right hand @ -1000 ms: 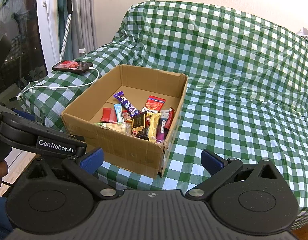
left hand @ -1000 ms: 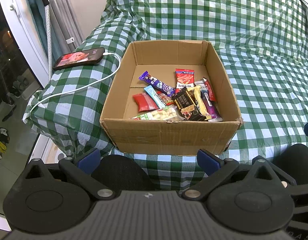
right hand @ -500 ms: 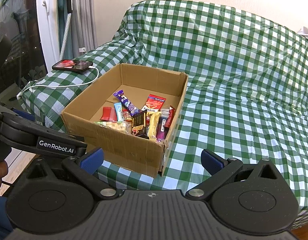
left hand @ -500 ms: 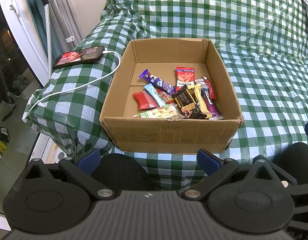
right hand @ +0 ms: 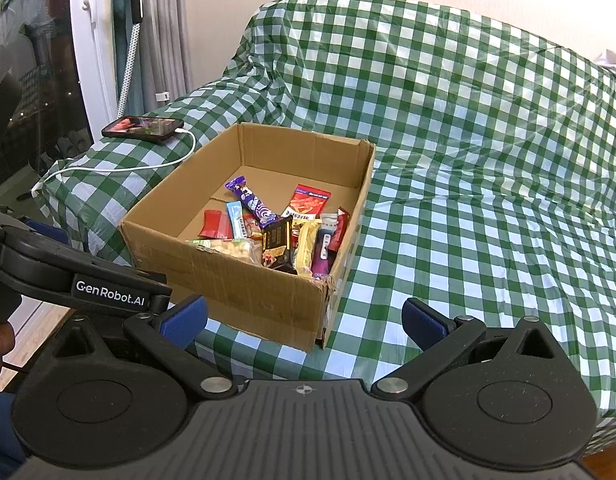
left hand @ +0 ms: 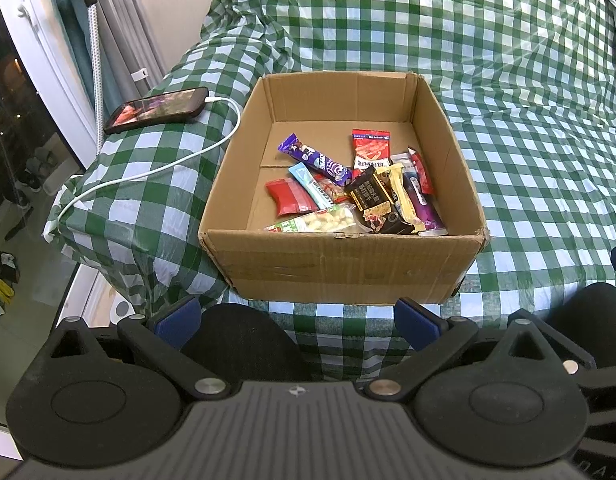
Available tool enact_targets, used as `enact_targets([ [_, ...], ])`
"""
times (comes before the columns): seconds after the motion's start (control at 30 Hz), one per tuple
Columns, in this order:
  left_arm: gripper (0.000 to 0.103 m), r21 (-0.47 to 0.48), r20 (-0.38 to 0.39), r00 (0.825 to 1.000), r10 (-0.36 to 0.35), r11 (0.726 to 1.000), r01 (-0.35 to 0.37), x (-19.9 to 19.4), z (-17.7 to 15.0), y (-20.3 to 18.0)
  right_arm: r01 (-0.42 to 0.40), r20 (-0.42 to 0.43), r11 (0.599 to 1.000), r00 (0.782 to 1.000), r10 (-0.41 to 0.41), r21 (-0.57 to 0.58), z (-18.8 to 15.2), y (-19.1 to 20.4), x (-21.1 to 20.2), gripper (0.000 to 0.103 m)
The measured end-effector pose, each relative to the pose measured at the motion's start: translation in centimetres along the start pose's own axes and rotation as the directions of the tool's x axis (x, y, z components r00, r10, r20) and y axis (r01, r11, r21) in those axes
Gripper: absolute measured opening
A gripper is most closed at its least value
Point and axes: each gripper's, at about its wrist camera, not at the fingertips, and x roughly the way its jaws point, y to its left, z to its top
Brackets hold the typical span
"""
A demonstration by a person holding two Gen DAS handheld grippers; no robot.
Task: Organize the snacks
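1. Sitting on the green-and-white checked cover [left hand: 527,152], an open cardboard box [left hand: 339,264] holds the snacks; they lie heaped in its near right part, its far left floor bare.
2. Snacks inside: a purple chocolate bar [left hand: 315,159] lying diagonally; a red-and-white packet [left hand: 370,149] behind it; a small red pouch [left hand: 290,197] at the left; a light-blue bar [left hand: 309,184] beside that; a black-and-gold packet [left hand: 373,200] in the middle; a yellow wafer bar [left hand: 401,192] touching it; a bag of peanuts [left hand: 319,222] against the near wall.
3. Left gripper [left hand: 296,316] hovers in front of the box, jaws released and holding nothing; right gripper [right hand: 304,316] likewise, jaws spread wide, near the box's right corner.
4. Left of the box, a smartphone [left hand: 158,109] with lit screen rests on the cover; a white charging cable [left hand: 156,168] runs from it.
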Motion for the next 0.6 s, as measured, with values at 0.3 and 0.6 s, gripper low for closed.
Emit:
enact_targets([
  [0.3,0.103,0.001,-0.008,1.000,0.001,1.000,-0.001,0.23,-0.07,-0.05,0.001,-0.016,1.000,1.000,-0.001,0.004,0.12,-0.26,-0.15,0.102],
  [0.6,0.103,0.003,-0.020,1.000,0.003,1.000,-0.003,0.50,-0.10,0.04,0.001,-0.025,1.000,1.000,-0.001,0.005,-0.02,-0.36,-0.09,0.102],
])
